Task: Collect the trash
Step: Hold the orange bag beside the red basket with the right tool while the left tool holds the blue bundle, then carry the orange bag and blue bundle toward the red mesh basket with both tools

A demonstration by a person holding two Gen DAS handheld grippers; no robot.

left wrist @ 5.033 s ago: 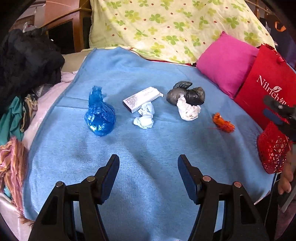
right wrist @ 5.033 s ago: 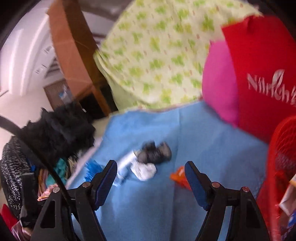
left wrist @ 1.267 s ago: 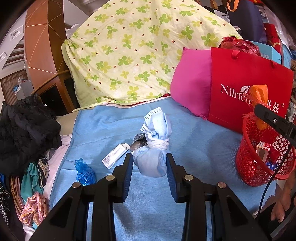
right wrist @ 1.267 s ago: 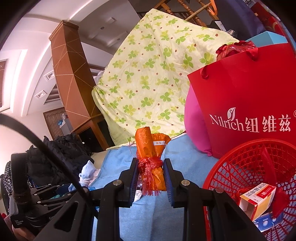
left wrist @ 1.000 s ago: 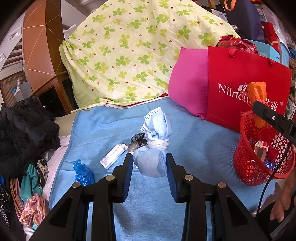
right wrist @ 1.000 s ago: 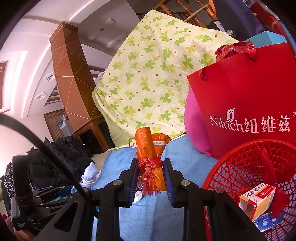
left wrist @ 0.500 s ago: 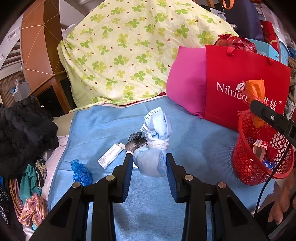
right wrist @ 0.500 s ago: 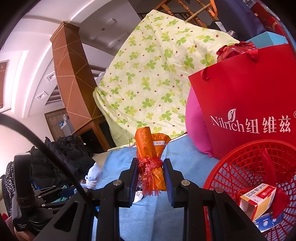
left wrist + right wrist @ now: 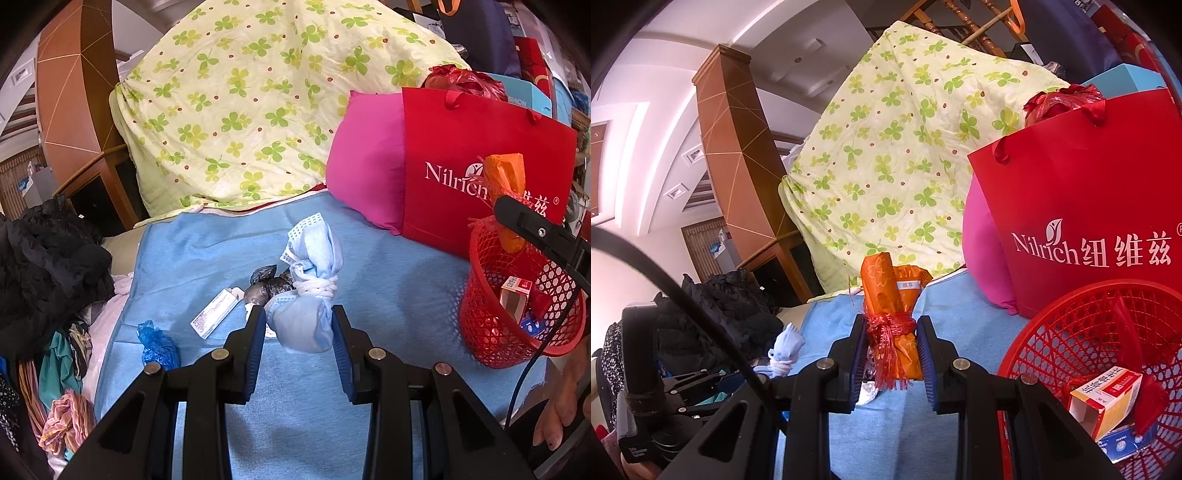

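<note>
A blue blanket [image 9: 388,266] covers the bed. At its far edge a clover-print quilt [image 9: 258,103] is heaped, beside a pink pillow [image 9: 365,177] and a red paper bag [image 9: 461,166] lettered "Nilrich". A wooden column [image 9: 735,155] rises behind, and dark clothes [image 9: 44,266] pile up at the left.

The red paper bag [image 9: 1086,206] reads "Nilrich" followed by Chinese characters

Bright, even daylight; sharp focus, fisheye-curved dark edges.
</note>
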